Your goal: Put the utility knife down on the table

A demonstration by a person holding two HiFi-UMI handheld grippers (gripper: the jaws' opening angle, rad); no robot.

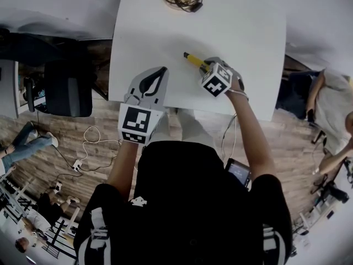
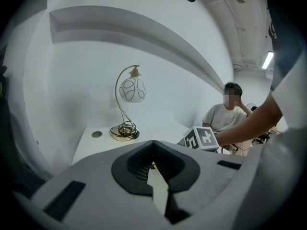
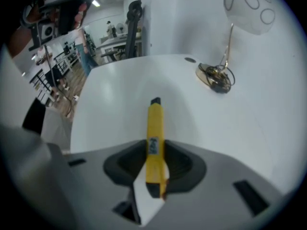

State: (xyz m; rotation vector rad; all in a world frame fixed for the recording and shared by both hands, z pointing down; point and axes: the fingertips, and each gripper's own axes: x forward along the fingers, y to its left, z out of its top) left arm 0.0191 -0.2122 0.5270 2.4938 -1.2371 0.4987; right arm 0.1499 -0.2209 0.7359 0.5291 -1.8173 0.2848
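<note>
The right tool (image 1: 205,65) is clamped on a yellow utility knife (image 1: 193,59), just above the white surface (image 1: 242,32). The left tool (image 1: 161,72) has its 2 jaws together, holding nothing.

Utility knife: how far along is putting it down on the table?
Done: the utility knife has been brought over the table. In hand: the right gripper is clamped on its rear end, tip pointing away; I cannot tell whether the knife touches the tabletop. Left: lay it flat and open the jaws. The left gripper is shut and empty.
</note>
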